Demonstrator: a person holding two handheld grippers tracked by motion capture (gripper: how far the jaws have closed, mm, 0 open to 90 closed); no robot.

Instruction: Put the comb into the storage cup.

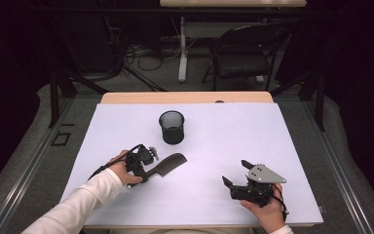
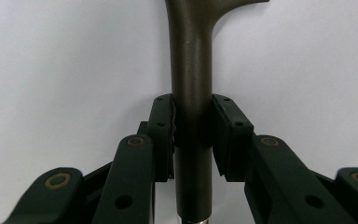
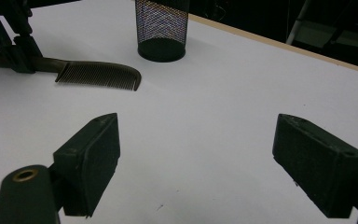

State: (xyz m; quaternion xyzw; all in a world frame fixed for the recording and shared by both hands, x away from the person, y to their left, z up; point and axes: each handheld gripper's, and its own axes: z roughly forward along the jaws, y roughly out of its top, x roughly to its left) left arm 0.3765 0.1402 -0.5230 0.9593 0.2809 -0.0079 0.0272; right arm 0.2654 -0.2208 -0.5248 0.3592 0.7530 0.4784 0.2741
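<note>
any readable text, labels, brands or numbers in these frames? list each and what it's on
None readable. The comb, mesh cup, white table cover, left gripper and right gripper show no print, label or number in any view.

Comb (image 1: 168,164) on table (image 1: 272,146), mesh cup (image 1: 171,126) behind it.

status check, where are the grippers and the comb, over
Left gripper shut on comb handle, comb low on the mat. Right gripper open, empty. Mesh cup upright beyond the comb, nothing between them.
</note>
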